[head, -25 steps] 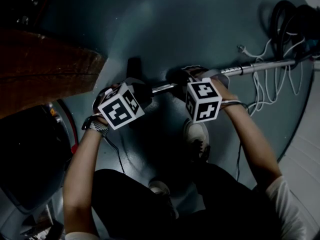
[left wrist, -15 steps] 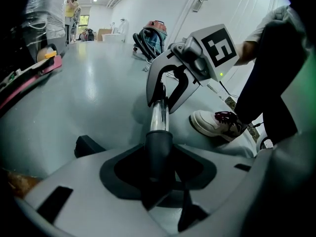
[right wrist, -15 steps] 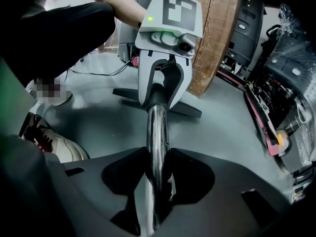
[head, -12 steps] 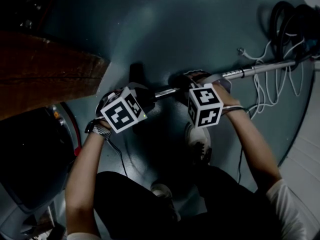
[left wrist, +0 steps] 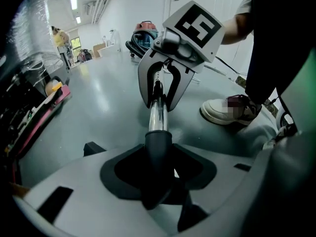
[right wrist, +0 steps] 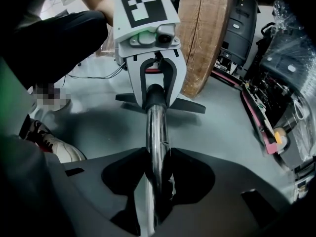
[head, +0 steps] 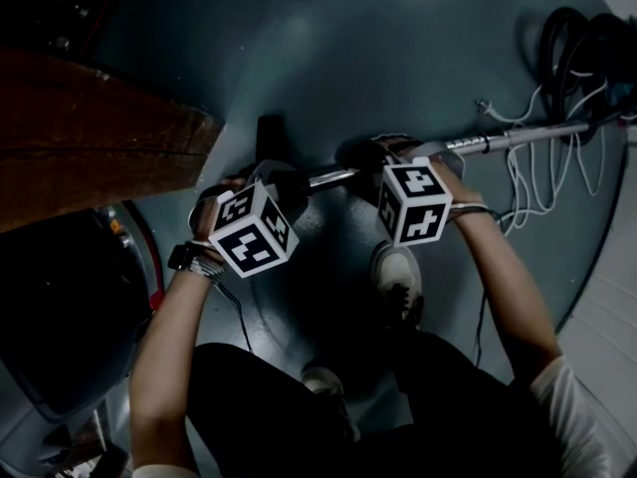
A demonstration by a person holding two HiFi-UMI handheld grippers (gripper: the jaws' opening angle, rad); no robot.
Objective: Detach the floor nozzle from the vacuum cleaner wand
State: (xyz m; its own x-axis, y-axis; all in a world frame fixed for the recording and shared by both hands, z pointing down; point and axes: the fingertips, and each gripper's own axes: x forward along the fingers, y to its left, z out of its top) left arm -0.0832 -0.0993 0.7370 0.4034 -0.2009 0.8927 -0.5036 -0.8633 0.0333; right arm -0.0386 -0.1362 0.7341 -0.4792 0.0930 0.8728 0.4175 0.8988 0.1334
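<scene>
Wand [head: 518, 135] of chrome tube is seen running across the grey-green floor [head: 398, 48], from a coil of black hose [head: 572, 38] at the far right toward the floor nozzle [right wrist: 190, 105] at its other end. Left gripper [left wrist: 158, 174] is closed on the nozzle's black neck [left wrist: 158, 144], just where the tube enters it; the two parts are joined. Right gripper [right wrist: 155, 181] is clamped on the bare chrome tube, near the left one on the same line, with a short stretch of tube between them. Both are pointed steeply down. The nozzle's flat black body is seen beyond the left gripper, low by the floor; whether it rests there cannot be told. A wooden panel [head: 90, 137] stands just behind it. White cables [head: 528, 167] are strewn under the wand's far end. A pale shoe [head: 398, 277] is planted below the right gripper.
</scene>
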